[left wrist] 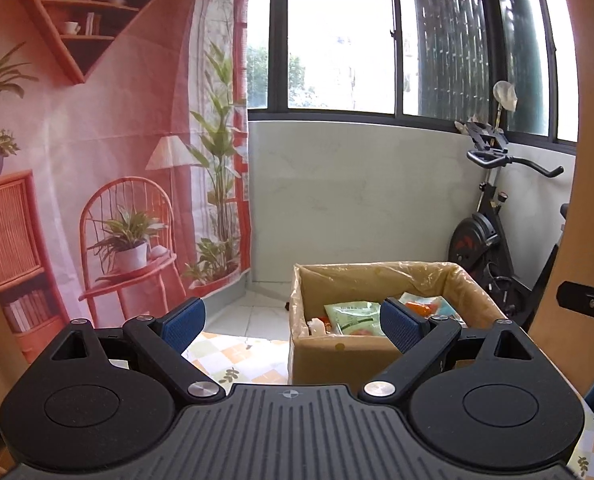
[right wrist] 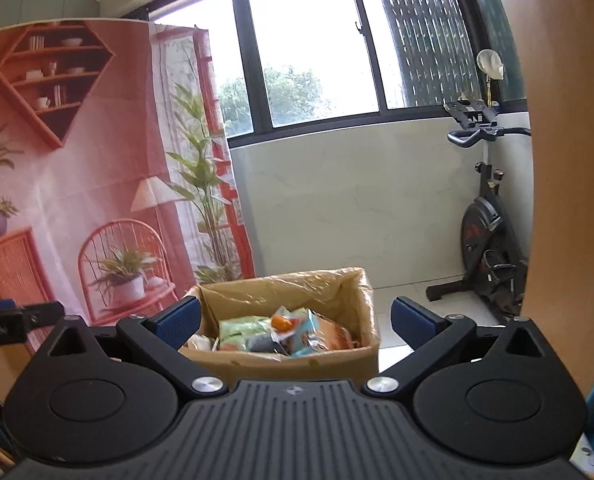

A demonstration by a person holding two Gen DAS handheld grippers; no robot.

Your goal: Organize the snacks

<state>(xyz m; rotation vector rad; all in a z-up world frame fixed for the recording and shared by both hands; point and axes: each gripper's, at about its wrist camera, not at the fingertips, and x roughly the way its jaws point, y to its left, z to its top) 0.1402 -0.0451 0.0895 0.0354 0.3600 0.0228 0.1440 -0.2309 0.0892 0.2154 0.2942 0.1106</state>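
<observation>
You hold your left gripper [left wrist: 293, 322] and right gripper [right wrist: 295, 322] level, jaws spread wide and empty, facing the snack-filled box [right wrist: 297, 360].

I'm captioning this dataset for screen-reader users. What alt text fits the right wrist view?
The open right tool, blue-padded and holding nothing, faces a plastic-lined brown cardboard box filled with colourful snack packets. Behind it are a pink printed room backdrop, a large window and a black exercise bike.
</observation>
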